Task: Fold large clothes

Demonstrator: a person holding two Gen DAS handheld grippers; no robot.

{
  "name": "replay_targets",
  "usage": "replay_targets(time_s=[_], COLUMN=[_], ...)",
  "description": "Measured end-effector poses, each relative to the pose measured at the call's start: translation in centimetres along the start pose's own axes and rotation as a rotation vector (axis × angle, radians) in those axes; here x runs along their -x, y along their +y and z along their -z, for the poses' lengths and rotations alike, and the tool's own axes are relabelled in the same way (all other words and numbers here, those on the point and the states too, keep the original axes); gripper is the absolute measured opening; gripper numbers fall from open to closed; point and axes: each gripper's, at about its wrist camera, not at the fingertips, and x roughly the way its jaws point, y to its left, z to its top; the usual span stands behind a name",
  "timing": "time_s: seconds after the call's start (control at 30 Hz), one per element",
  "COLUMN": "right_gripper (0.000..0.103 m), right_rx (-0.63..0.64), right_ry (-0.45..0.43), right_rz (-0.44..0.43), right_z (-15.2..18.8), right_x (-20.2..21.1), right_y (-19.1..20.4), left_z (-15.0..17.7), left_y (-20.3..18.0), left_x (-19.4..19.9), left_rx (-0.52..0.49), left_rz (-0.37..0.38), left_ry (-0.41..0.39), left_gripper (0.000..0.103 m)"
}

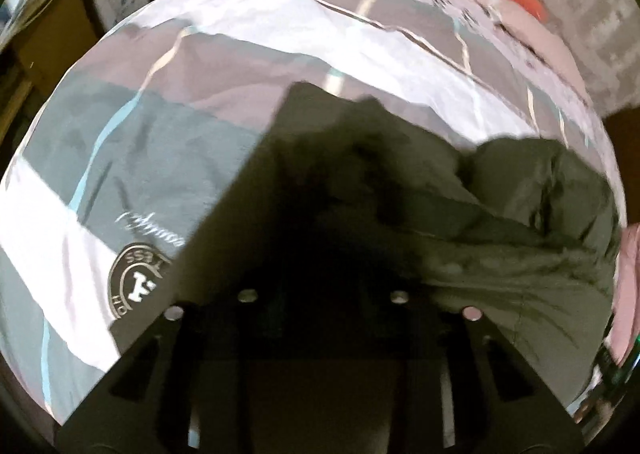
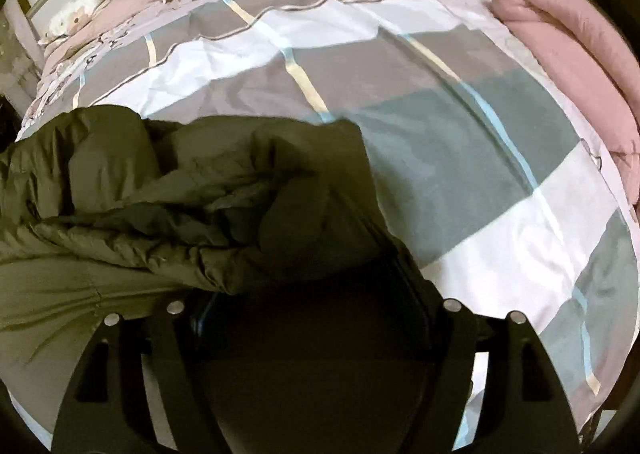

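Coat [image 2: 168, 190] lying on the bed, one fold on the way.

You hold the puffy green coat with both claws, and it sits bunched near the foot edge of the bed cover [image 2: 460, 158]. Your right gripper [image 2: 320, 190] is squeezed onto a thick flap of the coat. Your left gripper [image 1: 320, 158] is dark and blurry against the cloth, so you cannot tell if it is pinching or loose. This looks like the folding-over step. Next, carry both held parts across together, lay them flat on the coat, then let go.
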Motion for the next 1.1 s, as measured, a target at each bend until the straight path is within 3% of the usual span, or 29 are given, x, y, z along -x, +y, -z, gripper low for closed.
replay_targets(time_s=[0.13,0.17,0.23,0.37,0.47,0.57,0.67,0.73,0.87,1.03,1.1], right_gripper=[0.071,0.071,0.071,0.071,0.071,0.071,0.073,0.078,0.085,0.086,0.086], right_rx=[-0.131,-0.183,-0.228,-0.096,0.014,0.068,0.098,0.104,0.024,0.036,0.018], right_ry=[-0.058,-0.087,-0.123,-0.150,-0.095,-0.032,-0.066,-0.086,-0.057,-0.050,-0.052], right_rz=[0.144,0.165,0.093,-0.126,-0.269,-0.334,-0.297,-0.280,-0.311,-0.308,-0.255], right_z=[-0.7,-0.9,-1.1,-0.4,0.4,0.7,0.2,-0.4,-1.3,-1.3,-1.6], right_x=[2.5,3.8,5.9,8.6,7.6,5.1,3.8,3.1,1.3,1.3,1.7], right_y=[-2.2,-3.2,-3.9,0.6,5.2,8.4,10.0,10.3,9.7,9.5,8.3], left_z=[-0.5,-0.5,-0.2,1.1,2.2,2.2,1.5,0.5,-0.9,-1.9,-2.2], left_y=[1.4,1.3,0.9,-3.6,-6.4,-7.3,-6.6,-4.8,-1.5,-0.3,0.6], left_x=[3.4,4.3,5.9,9.3,9.1,7.4,5.5,3.6,0.5,0.7,1.6], left_rx=[0.087,0.084,0.070,-0.102,-0.191,-0.183,-0.159,-0.092,0.043,0.072,0.105], left_rz=[-0.060,-0.084,-0.104,-0.011,0.041,0.090,0.067,-0.009,-0.050,-0.080,-0.072], left_ry=[-0.110,-0.145,-0.195,-0.302,-0.262,-0.189,-0.158,-0.143,-0.069,-0.102,-0.126], left_gripper=[0.032,0.041,0.058,0.069,0.072,0.072,0.072,0.075,0.078,0.078,0.075])
